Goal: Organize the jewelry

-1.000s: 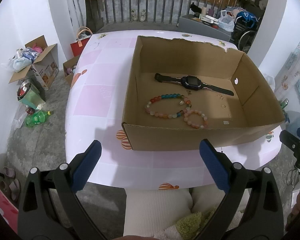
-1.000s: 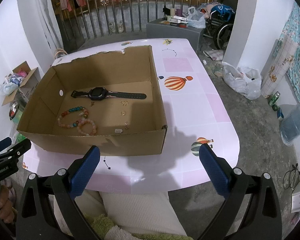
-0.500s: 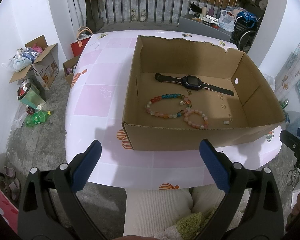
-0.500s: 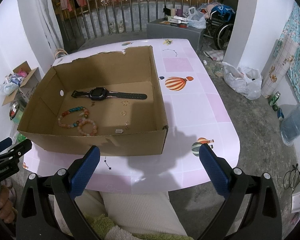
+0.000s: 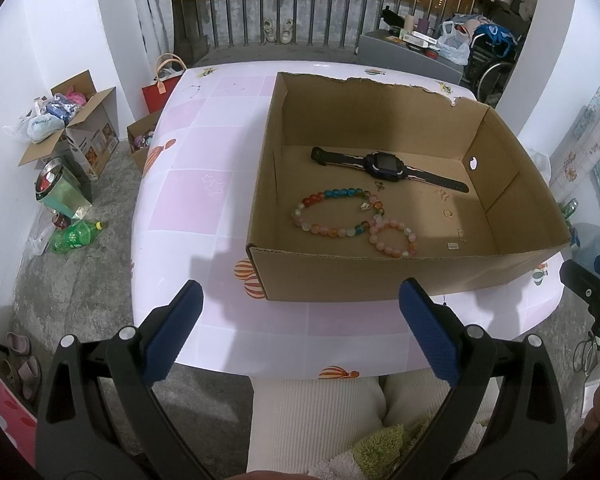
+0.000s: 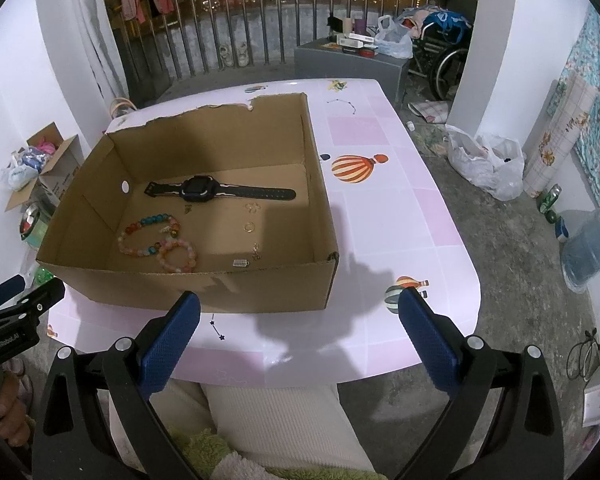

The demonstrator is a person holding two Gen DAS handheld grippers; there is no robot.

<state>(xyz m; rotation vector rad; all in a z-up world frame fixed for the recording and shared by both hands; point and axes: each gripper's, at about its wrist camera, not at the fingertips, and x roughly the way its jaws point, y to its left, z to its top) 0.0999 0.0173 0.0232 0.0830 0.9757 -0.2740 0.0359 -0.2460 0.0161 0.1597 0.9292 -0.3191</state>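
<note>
An open cardboard box (image 5: 380, 278) (image 6: 204, 292) stands on a pink-and-white table (image 5: 204, 184) (image 6: 380, 208). Inside lie a black watch (image 5: 384, 165) (image 6: 198, 189), a multicoloured bead bracelet (image 5: 336, 214) (image 6: 146, 236), a pink bead bracelet (image 5: 393, 238) (image 6: 178, 255), a gold ring (image 5: 447, 213) (image 6: 250, 227) and small earrings (image 6: 253, 207). My left gripper (image 5: 300, 328) is open and empty, held before the table's near edge. My right gripper (image 6: 298, 328) is open and empty, also before the near edge. Each gripper shows at the other view's side.
The person's legs in cream trousers (image 5: 320, 412) are under the near edge. Boxes, bags and bottles (image 5: 64, 136) litter the floor on the left; a water jug (image 6: 588, 248) and bags stand on the right. A railing (image 5: 320, 8) is behind the table.
</note>
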